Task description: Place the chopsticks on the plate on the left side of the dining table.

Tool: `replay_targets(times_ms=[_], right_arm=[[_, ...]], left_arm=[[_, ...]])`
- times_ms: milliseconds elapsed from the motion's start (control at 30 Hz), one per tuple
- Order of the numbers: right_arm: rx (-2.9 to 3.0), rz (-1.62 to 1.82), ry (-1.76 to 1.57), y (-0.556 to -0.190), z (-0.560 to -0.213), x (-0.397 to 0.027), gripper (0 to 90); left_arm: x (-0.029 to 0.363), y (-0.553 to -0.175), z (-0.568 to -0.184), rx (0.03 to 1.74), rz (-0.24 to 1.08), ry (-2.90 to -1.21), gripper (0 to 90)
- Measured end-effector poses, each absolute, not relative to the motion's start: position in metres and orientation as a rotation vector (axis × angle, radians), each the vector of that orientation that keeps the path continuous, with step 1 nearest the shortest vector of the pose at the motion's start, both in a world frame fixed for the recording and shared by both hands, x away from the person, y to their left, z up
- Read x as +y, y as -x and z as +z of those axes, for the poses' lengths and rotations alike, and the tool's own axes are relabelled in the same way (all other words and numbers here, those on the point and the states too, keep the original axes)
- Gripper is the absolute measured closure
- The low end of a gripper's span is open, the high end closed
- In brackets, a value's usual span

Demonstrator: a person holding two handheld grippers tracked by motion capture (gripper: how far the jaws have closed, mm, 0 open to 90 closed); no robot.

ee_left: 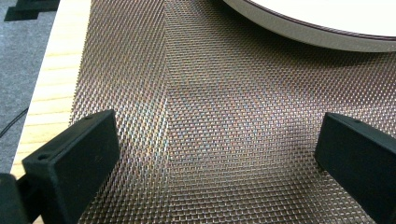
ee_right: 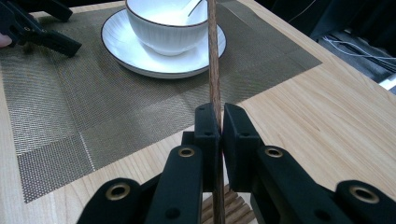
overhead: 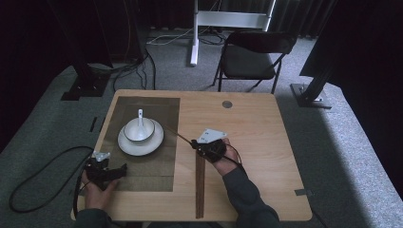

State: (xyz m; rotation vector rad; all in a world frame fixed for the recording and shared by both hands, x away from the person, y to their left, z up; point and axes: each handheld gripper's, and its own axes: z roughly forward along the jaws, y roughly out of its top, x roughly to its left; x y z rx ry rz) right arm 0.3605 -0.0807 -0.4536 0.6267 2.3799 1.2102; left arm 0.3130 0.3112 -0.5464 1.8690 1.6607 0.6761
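right gripper [ee_right: 219, 116], clamped on chopstick [ee_right: 213, 56]

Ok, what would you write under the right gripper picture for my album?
Right gripper pinching one wooden chopstick that points toward the white bowl on its saucer.

The left claw [overhead: 119, 170] lies low at the near left, its jaws spread wide with nothing between them, the hand [overhead: 97, 190] behind it. The right claw [overhead: 194, 142] points away toward the left, jaws pinched together; the sleeved forearm [overhead: 244, 194] angles in from below.
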Motion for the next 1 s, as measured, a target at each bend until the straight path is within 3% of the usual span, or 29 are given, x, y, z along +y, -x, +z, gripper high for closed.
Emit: replay_targets(times_ms=[1000], right_arm=[[2.392, 1.254, -0.528, -0.37, -0.436, -0.054, 84.9]], left_arm=[[0.311, -0.313, -0.546, 1.661, 0.677, -1.868, 0.2]])
